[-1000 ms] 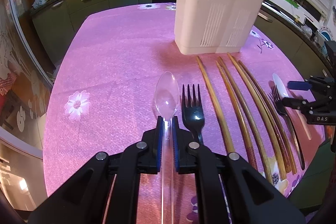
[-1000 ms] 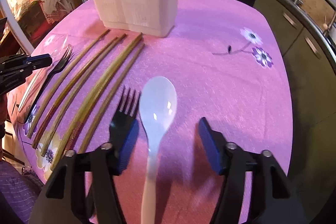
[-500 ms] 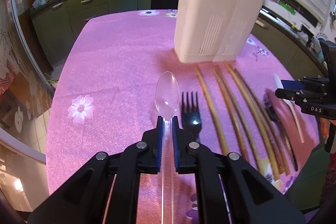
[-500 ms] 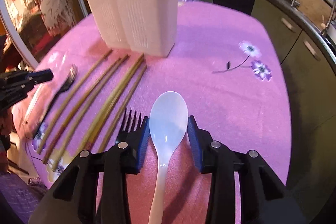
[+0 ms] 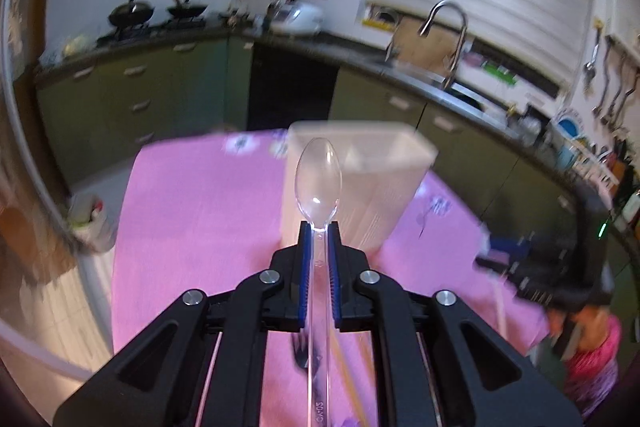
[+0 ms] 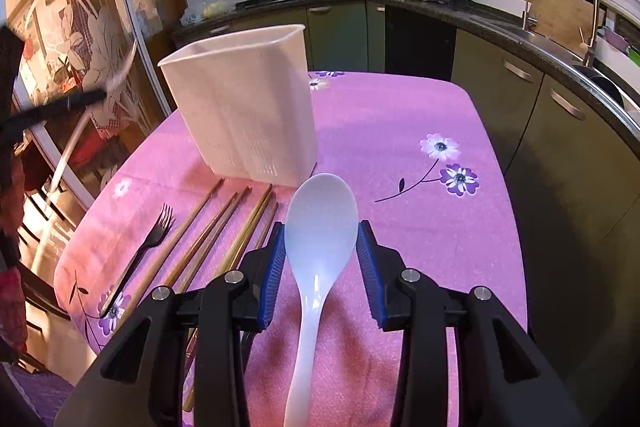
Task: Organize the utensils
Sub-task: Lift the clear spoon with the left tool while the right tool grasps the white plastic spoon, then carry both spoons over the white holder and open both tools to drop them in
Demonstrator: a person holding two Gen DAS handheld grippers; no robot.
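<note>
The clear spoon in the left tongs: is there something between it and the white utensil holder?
Nothing visible. The clear spoon, clamped in the left tongs, is raised before the white holder, with only air between them.

I count two spoons: a clear spoon (image 5: pixel 318 174) clamped in my left gripper (image 5: pixel 319 227) and a white spoon (image 6: pixel 320 227) pinched in my right gripper (image 6: pixel 321 231). One white holder (image 6: pixel 244 107) stands on the table. Four chopsticks (image 6: pixel 208 227) lie there, and I make out one black fork (image 6: pixel 150 239).
</note>
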